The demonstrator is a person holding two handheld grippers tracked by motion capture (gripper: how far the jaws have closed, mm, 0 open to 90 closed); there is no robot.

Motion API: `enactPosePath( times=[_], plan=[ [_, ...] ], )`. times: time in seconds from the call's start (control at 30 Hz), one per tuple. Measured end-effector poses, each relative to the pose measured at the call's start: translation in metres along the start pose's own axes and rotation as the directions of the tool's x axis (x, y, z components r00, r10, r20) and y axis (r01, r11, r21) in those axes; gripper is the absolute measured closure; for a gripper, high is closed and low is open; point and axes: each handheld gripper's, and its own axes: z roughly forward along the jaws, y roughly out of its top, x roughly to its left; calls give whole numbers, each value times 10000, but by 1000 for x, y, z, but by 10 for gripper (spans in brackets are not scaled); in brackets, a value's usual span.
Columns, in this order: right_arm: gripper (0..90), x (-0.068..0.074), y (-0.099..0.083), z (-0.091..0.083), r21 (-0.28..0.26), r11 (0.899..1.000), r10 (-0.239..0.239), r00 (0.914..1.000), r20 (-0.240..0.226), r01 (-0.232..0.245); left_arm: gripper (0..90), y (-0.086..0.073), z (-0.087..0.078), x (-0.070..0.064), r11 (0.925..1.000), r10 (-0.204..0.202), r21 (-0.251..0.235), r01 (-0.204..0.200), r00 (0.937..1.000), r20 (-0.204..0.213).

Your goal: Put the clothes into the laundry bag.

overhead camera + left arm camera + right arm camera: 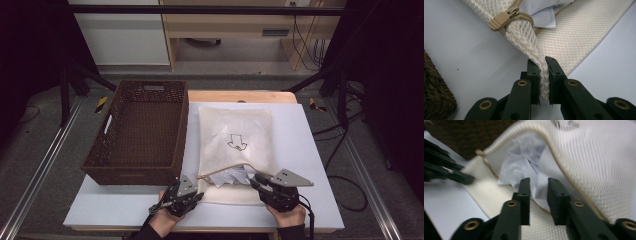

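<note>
A cream mesh zip bag with a black arrow drawing lies on the white table, its near end open. White cloth shows at the opening. My left gripper is shut on a fold of the bag's mesh just below the tan zipper pull; in the high view it sits at the bag's near left corner. My right gripper stands open at the mouth of the bag, jaws pointing at the white cloth under the lifted upper layer.
A dark brown woven basket, with nothing in it, stands on the table to the left of the bag. The table's front edge runs just below both hands. A wooden desk stands beyond the table.
</note>
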Motion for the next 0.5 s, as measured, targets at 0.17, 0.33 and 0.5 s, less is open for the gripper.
enactPosePath(
  times=[0.17, 0.33, 0.5],
  plan=[
    [898, -7, -8, 25, 930, 9955, -252, 9981, 553, 200, 811, 0, 0, 1, 10000, -24, 21, 24, 10000, 56],
    [900, -10, -3, 44, 1444, 9892, -451, 9910, 1256, 268, 811, 0, 0, 1, 10000, -22, 41, 22, 10000, 56],
    [900, -8, 4, 63, 1641, 9840, -985, 9799, 1733, 699, 812, 1, 0, 1, 10000, -39, 73, 38, 10000, 86]
  ],
)
